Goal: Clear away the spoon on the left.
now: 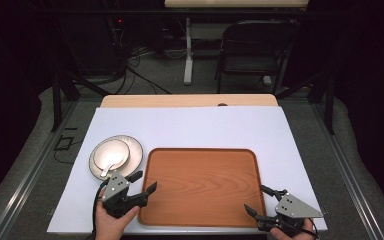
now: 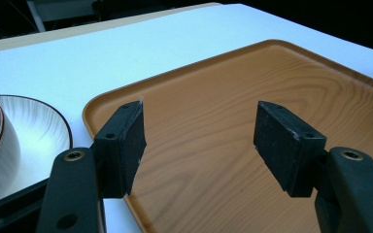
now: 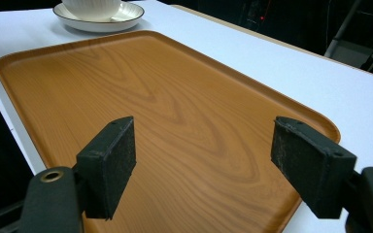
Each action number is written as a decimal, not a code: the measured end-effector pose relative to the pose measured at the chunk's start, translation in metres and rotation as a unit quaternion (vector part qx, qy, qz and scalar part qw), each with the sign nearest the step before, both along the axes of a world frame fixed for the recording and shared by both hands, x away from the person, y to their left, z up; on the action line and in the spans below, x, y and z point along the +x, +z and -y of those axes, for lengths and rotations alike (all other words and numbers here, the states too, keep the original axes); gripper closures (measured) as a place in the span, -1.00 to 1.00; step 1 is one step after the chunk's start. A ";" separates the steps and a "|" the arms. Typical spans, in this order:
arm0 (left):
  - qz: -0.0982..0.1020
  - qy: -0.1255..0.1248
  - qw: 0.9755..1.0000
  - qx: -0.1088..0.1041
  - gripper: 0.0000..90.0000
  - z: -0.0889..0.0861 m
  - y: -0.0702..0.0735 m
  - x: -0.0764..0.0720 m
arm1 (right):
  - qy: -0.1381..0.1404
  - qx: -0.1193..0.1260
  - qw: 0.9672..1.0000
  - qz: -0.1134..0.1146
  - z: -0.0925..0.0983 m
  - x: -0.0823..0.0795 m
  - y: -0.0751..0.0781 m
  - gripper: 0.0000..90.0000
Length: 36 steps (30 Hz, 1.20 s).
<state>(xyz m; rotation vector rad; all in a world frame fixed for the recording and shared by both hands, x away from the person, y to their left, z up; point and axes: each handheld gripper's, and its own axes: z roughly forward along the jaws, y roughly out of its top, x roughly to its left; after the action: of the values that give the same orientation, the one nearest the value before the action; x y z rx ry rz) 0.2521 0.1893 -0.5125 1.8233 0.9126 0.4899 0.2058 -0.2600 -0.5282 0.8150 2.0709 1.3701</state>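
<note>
Black jaws, left: the left gripper hangs over the near left corner of the rectangular wood-grain brown tray, jaws spread wide, nothing between them, released.
Left gripper view: the left gripper looks across that same corner, its pads above bare wood grain and the tray's rounded rim.
Black jaws, right: the right gripper sits at the tray's near right corner, tips pointing in over the rim, jaws also apart and gripping nothing.
Right gripper view: the right gripper faces along the tray, open pads either side of clear tray floor.
Hands: one hand behind each gripper, at the table's near edge, just short of the tray.
Tray: flat on the white table cover, central, nearer the front than the back.
Crockery: a white ribbed round saucer with a dark rim carries a white cup, just left of the tray's far left corner, apart from it, close beyond the left gripper.
Far side: a dark folding chair stands on the floor well beyond the tray.
</note>
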 end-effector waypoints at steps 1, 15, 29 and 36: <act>0.000 0.000 1.000 0.000 -0.19 0.000 0.000 0.000 | 0.000 0.000 1.000 0.000 0.000 0.000 0.000 -0.47; -0.001 0.004 1.000 -0.001 -0.19 -0.001 0.000 0.000 | 0.001 -0.001 1.000 0.000 0.000 0.000 0.000 -0.47; -0.004 0.023 1.000 0.008 -0.17 -0.006 0.006 0.001 | 0.000 0.000 1.000 0.000 0.000 -0.001 0.000 -0.47; -0.012 0.049 0.999 0.008 -0.02 -0.019 0.014 0.003 | 0.001 0.000 1.000 0.001 0.000 -0.001 0.000 -0.47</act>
<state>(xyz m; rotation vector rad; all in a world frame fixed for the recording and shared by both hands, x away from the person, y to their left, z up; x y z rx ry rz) 0.2552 0.2080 -0.4987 1.8084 1.0209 0.5386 0.2048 -0.2596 -0.5280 0.8111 2.0699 1.3724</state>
